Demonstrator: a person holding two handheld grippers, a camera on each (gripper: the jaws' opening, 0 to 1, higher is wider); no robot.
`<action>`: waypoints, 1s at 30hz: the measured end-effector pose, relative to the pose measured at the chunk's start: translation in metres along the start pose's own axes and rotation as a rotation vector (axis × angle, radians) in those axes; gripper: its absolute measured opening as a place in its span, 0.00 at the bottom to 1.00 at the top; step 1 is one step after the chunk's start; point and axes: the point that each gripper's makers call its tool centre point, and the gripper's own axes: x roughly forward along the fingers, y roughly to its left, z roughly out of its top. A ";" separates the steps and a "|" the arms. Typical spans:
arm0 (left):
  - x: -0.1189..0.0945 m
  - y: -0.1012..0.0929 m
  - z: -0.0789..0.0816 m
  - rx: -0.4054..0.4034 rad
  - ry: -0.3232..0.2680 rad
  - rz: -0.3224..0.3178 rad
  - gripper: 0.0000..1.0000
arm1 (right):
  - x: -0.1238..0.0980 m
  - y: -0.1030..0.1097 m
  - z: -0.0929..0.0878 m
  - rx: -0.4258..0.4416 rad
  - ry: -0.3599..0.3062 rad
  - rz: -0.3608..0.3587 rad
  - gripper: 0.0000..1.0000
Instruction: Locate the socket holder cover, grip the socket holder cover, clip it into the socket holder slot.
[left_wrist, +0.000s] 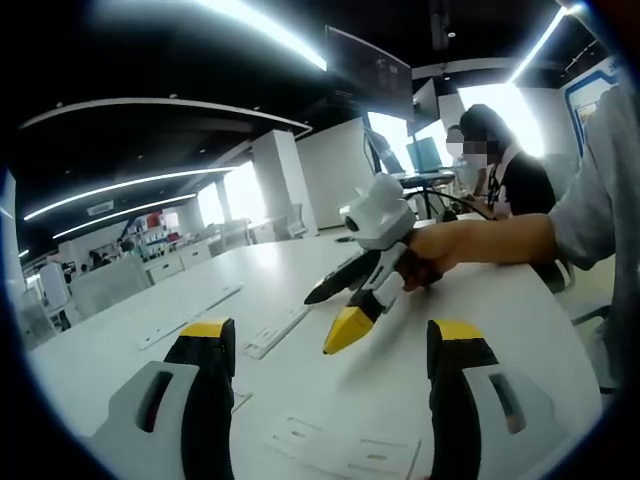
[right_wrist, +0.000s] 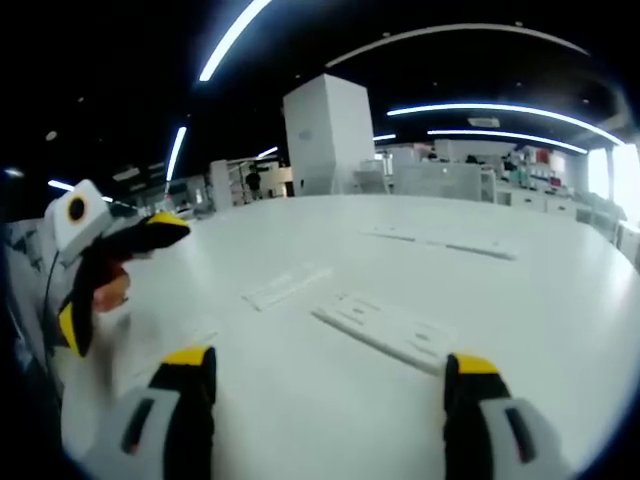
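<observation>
I see flat socket holder strips (right_wrist: 392, 328) lying on the counter (right_wrist: 560, 300) ahead of my right gripper (right_wrist: 330, 410). A smaller strip (right_wrist: 287, 286) lies beyond, to their left. My left gripper (left_wrist: 335, 400) hovers above the counter, facing the right one.

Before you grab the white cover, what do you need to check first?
1. Left gripper open: ok, jaws stand wide apart.
2. Right gripper open: ok.
3. Both grippers holding nothing: ok.
4. White strip-shaped parts lying flat on the table: ok.
5. Which part is the socket holder cover: cannot tell, they look alike.
6. Where the slot is: cannot tell.
</observation>
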 end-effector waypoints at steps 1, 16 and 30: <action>0.000 0.000 0.000 -0.001 0.000 0.000 0.77 | 0.000 0.001 0.000 0.001 0.000 0.000 0.95; 0.000 -0.002 -0.001 0.001 0.003 -0.002 0.77 | 0.000 0.005 -0.001 -0.004 -0.001 0.010 0.95; 0.001 -0.001 -0.003 0.000 0.012 -0.005 0.77 | 0.001 0.007 -0.001 -0.009 -0.002 0.019 0.95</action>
